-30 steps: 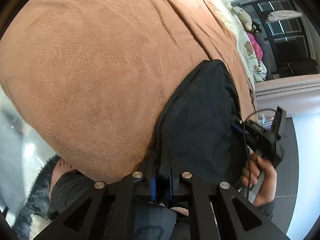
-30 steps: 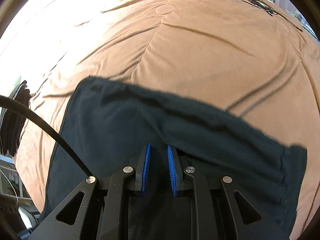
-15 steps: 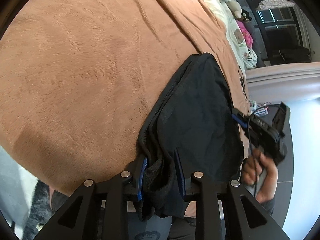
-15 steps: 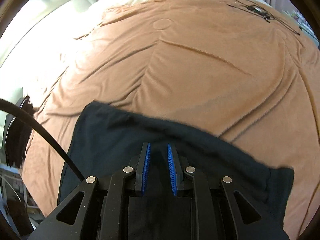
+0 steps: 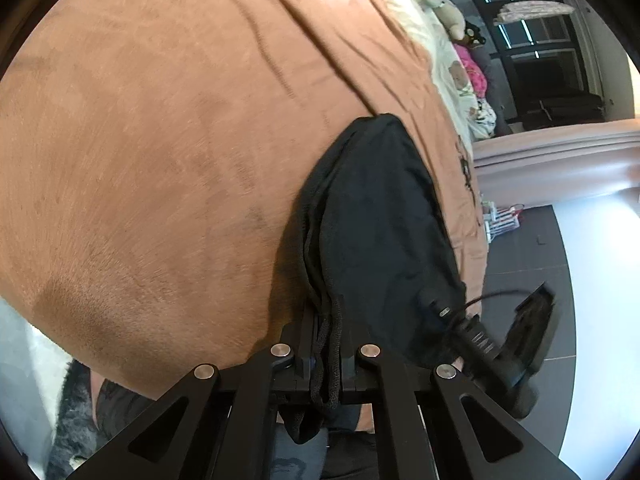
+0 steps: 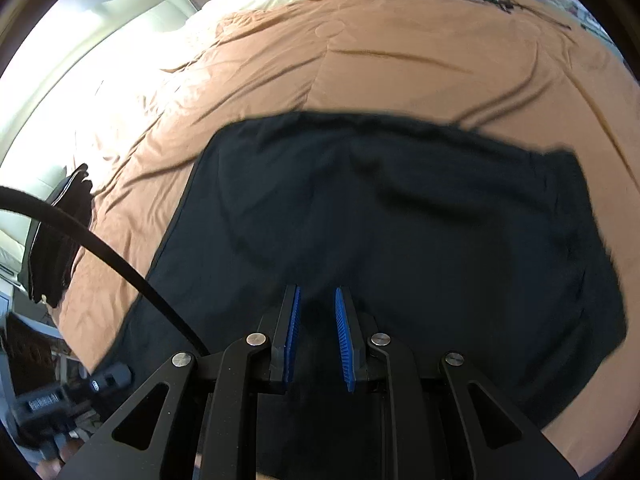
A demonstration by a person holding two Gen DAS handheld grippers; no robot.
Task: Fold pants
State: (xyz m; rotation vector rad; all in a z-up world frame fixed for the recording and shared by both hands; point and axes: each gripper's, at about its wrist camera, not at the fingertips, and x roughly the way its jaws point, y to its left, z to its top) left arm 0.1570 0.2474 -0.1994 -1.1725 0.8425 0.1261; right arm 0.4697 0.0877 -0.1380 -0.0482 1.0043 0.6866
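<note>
Pants (image 5: 384, 216) edge pinched in left jaws (right jaws parted above fabric).

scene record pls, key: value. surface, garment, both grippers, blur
surface: brown blanket on a bed
garment: black pants, flat on the blanket, near its edge
left gripper: shut on the pants' edge, cord hanging through
right gripper: jaws apart, over the pants, gripping nothing
blur: pants' far edge smeared in the right view
</note>
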